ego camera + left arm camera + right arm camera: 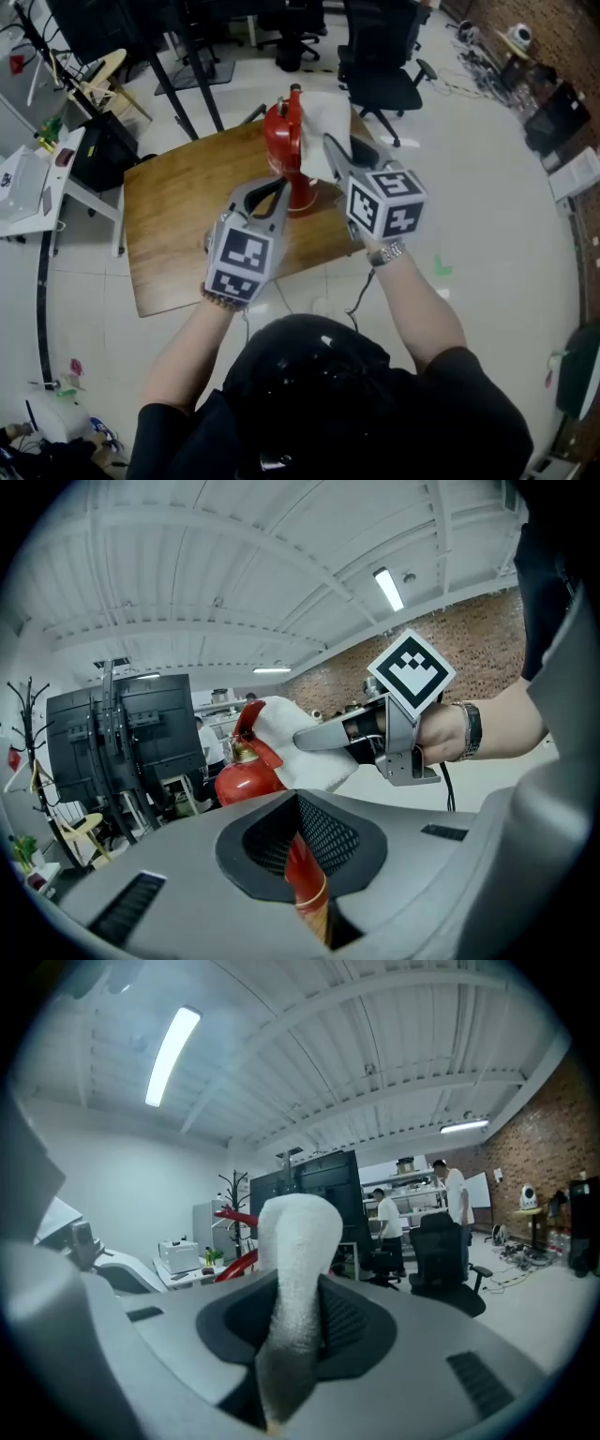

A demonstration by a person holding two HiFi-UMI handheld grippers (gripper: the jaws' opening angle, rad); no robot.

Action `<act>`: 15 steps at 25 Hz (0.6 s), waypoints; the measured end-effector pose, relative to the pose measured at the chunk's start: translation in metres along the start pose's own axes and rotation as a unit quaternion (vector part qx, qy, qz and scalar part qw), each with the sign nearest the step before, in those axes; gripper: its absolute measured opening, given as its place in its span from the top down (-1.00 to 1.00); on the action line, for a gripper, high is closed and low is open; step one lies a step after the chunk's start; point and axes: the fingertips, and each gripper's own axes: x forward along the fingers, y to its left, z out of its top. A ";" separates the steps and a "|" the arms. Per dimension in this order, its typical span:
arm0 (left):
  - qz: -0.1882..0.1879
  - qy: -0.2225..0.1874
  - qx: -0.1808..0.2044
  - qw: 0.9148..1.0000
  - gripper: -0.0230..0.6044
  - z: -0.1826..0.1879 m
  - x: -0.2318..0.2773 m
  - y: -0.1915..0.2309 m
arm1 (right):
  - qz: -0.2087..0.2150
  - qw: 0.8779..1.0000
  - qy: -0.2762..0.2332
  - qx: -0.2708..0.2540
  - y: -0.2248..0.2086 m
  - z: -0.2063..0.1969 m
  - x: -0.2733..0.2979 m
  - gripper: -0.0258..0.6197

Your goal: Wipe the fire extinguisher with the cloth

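L gripper (278, 192) fingers pinch shut on a red bit of the extinguisher (281, 141), prob to steady it, while R gripper (330, 145) fingers clamp the cloth (323, 117) vs its top, just ahead, for wiping.

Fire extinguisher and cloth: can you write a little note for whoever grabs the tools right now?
Left tool: shut on a thin red part low on the fire extinguisher, seemingly steadying it.
Right tool: shut on the white cloth.
Where: the fire extinguisher stands on the wooden table; the cloth lies against its top, by the handle.
Done: cloth gripped and brought to the fire extinguisher. How much is wiped cannot be told.
Left: probably wipe down the red body.
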 end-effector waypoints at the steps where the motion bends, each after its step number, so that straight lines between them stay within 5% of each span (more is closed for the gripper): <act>1: 0.004 0.004 -0.002 1.000 0.93 -0.002 0.003 0.000 | 0.005 1.000 0.002 0.001 -0.001 -0.003 0.003 0.54; 15: 0.009 0.036 -0.007 0.999 0.93 -0.020 0.023 -0.006 | 0.004 0.999 0.034 -0.014 -0.015 -0.040 0.014 0.54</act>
